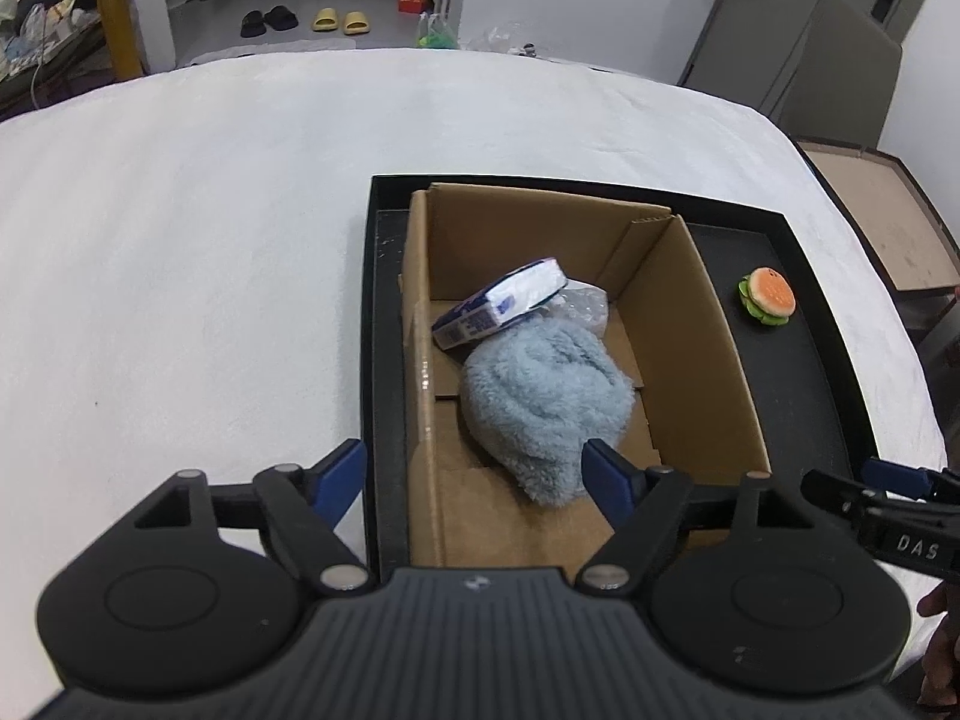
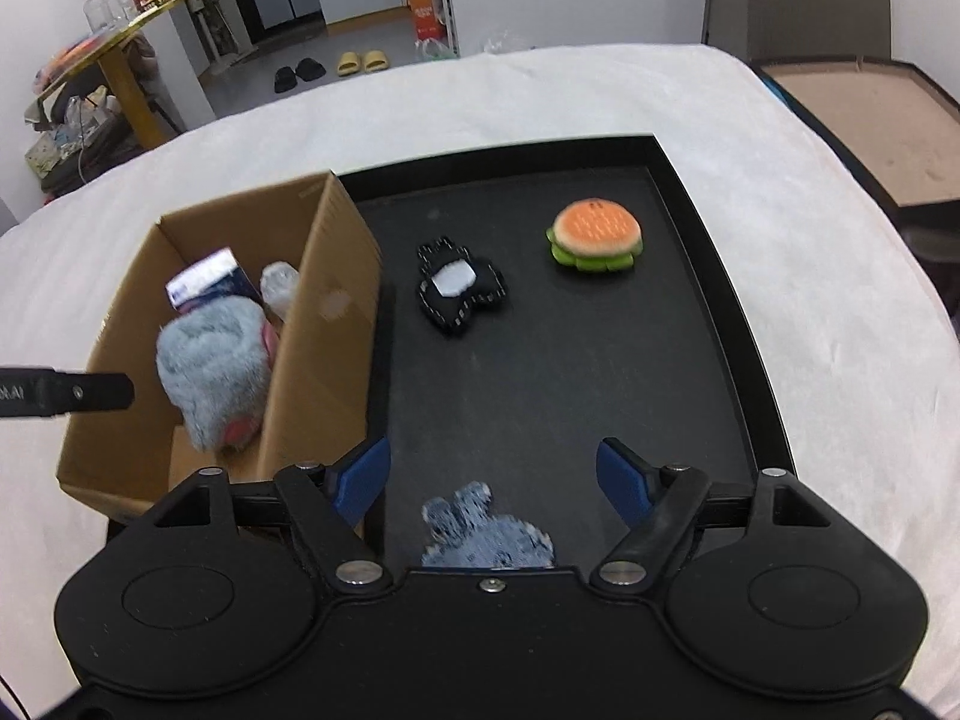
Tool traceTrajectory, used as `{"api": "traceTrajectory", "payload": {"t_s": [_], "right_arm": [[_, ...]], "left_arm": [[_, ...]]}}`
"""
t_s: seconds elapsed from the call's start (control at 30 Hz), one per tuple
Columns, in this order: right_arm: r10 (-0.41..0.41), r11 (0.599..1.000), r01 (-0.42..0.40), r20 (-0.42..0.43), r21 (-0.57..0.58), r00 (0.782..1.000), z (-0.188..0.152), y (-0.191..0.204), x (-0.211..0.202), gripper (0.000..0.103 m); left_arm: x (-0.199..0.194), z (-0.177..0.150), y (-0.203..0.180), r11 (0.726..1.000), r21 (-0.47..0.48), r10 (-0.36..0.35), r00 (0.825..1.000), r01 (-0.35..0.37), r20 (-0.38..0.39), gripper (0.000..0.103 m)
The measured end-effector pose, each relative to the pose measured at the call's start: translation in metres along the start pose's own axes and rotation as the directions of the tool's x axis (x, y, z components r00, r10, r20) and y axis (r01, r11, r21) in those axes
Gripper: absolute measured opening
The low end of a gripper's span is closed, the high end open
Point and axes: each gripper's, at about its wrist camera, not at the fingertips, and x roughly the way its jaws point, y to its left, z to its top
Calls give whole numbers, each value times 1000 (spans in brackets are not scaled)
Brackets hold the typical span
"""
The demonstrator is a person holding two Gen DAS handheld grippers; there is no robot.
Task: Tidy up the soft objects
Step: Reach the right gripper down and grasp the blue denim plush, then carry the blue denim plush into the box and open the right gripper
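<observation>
Left gripper (image 1: 474,474) hangs open and empty over the box (image 1: 684,324), towel (image 1: 546,402) inside; right gripper (image 2: 492,480), open, nears 3 toys, the blue one (image 2: 486,531) perhaps a plush.

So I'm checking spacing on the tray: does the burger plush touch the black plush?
Apart. The right wrist view shows bare black tray between the burger plush and the black plush.

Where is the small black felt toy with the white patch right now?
In the right wrist view, the black felt toy lies on the black tray, between the cardboard box on its left and the plush hamburger on its right.
</observation>
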Motion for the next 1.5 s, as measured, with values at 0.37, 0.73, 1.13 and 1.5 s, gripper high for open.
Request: {"api": "traceTrajectory", "payload": {"t_s": [0.37, 0.73, 1.13, 1.5], "right_arm": [[16, 1000, -16, -89, 0, 996, -23, -10, 24, 66], [34, 999, -34, -162, 6, 986, -37, -12, 48, 59], [-20, 1000, 18, -130, -19, 991, -29, -17, 49, 32], [-38, 999, 37, -73, -9, 997, -17, -25, 32, 17]], "left_arm": [[8, 0, -12, 999, 25, 22, 999, -21, -23, 81], [18, 1, -18, 998, 39, 43, 998, -41, -50, 81], [29, 2, -23, 998, 46, 50, 996, -47, -73, 81], [26, 1, -22, 998, 38, 50, 996, -47, -68, 81]]}}
